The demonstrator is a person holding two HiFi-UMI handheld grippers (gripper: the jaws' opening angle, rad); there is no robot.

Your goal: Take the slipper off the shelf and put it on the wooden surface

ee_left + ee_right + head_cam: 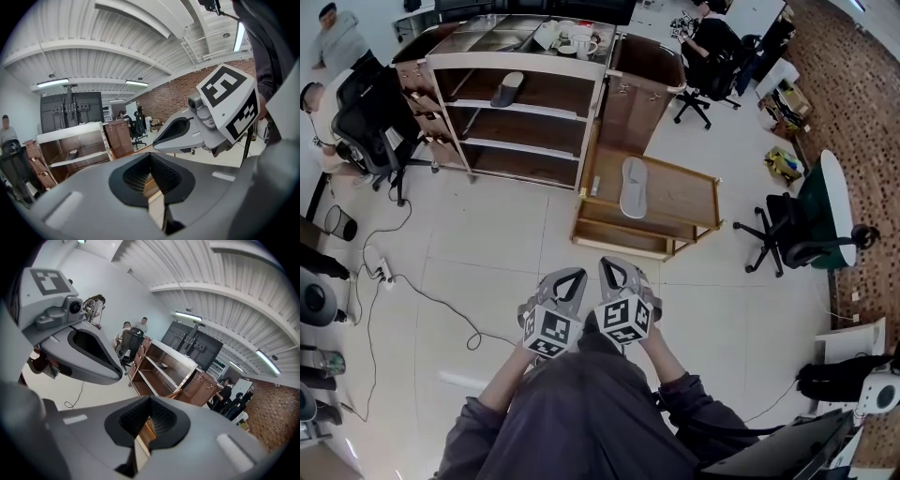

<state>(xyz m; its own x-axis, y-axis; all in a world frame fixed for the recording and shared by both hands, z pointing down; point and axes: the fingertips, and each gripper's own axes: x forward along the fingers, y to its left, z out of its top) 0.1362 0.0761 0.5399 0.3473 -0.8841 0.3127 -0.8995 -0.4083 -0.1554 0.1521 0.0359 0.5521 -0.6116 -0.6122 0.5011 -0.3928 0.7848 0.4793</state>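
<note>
One slipper (633, 187) beyond right gripper (617, 267)

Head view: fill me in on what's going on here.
A person holds the left claw and the right claw side by side close to the body, both shut and empty. A light slipper lies on the low wooden table. A darker slipper sits on an upper level of the shelf unit. Neither claw is near either slipper.
</note>
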